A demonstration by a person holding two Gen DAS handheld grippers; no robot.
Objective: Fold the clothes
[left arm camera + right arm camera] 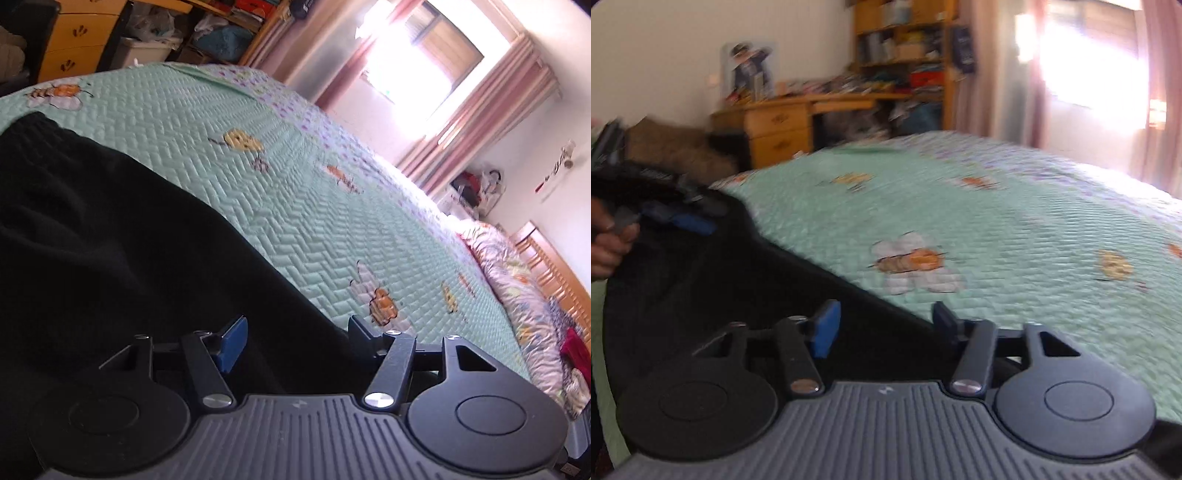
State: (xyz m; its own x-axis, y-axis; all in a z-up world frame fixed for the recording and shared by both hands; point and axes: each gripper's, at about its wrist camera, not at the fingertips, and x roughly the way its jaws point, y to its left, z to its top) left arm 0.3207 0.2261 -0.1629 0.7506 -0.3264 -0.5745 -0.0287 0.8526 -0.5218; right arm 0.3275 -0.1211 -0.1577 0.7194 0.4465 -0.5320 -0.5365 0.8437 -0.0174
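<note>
The black garment (110, 240) lies across the lower left of both views on the bed's green quilt (295, 184), its edge running diagonally down to the right. The left gripper (295, 332) and the right gripper (882, 325) each have their fingers apart with black cloth lying under the gap and no visible pinch. In the right wrist view a hand (609, 240) at the far left holds the other gripper at the garment's raised end. To fold well, both should probably clamp matching corners, keep the edge taut, and lay it flat without bunching.
</note>
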